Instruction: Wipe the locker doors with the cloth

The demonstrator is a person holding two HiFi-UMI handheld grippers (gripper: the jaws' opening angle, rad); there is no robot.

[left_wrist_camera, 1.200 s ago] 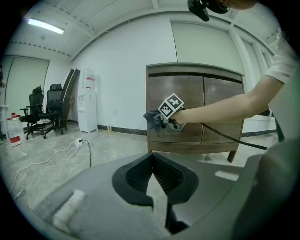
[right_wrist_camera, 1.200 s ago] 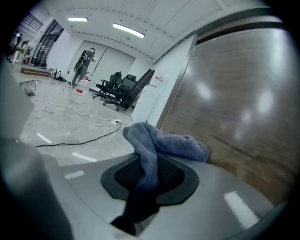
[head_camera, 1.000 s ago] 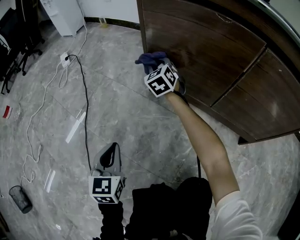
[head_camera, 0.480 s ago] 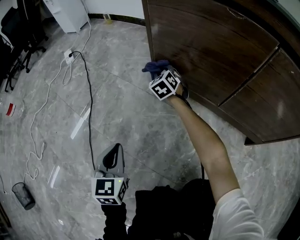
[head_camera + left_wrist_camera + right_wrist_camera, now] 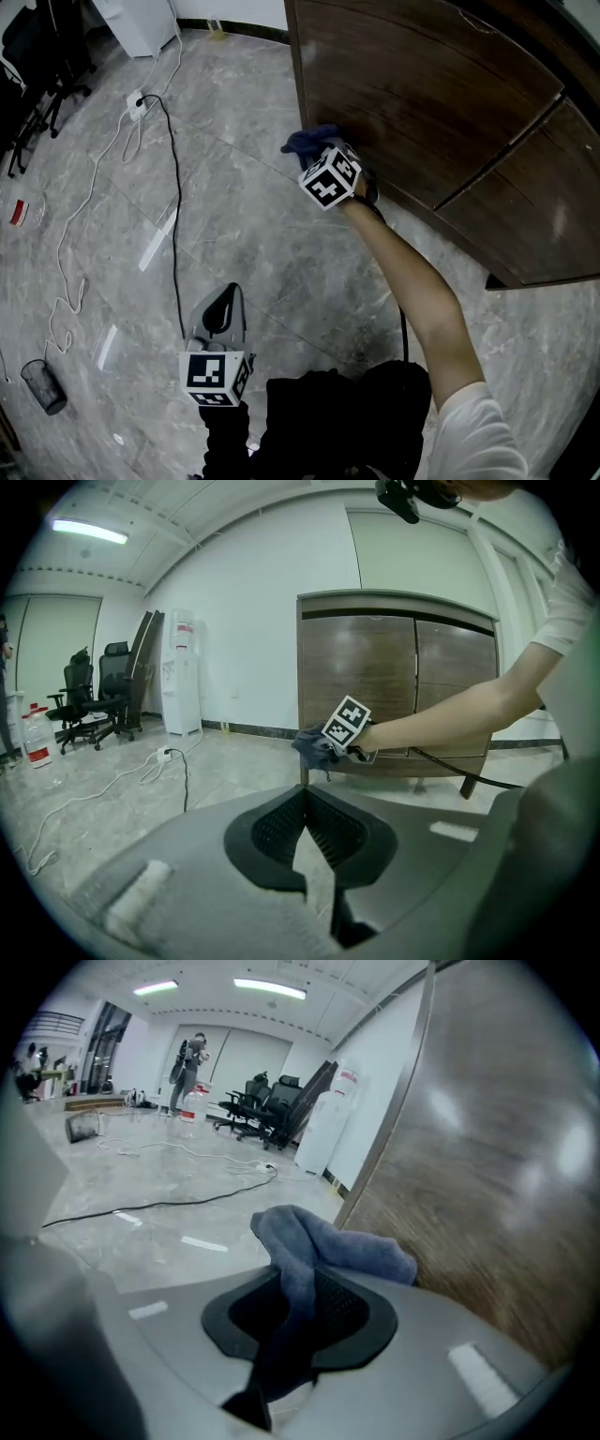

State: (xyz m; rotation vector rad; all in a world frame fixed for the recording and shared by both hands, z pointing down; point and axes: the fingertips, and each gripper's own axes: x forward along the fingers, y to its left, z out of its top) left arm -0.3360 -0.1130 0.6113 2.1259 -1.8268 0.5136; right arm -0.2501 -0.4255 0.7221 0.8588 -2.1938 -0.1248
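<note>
Bright ceiling lights [image 5: 267, 988], fisheye edges, locker door [image 5: 506, 1176] motion-blurred.

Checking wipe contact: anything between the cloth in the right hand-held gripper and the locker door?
Nothing visible. The right hand-held gripper is shut on the cloth, and the cloth's free end sits right at the locker door, near its left edge, with no object between them.

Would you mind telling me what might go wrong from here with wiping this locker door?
1. The right gripper pinches only a fold of the cloth; the rest bunches loose, so rubbing might pull it free.
2. The cloth sits at the outer edge of the locker door; a stroke beyond it could slip off, and bare jaws might scrape the wood.
3. A black cable lies on the floor nearby: a possible trip.
</note>
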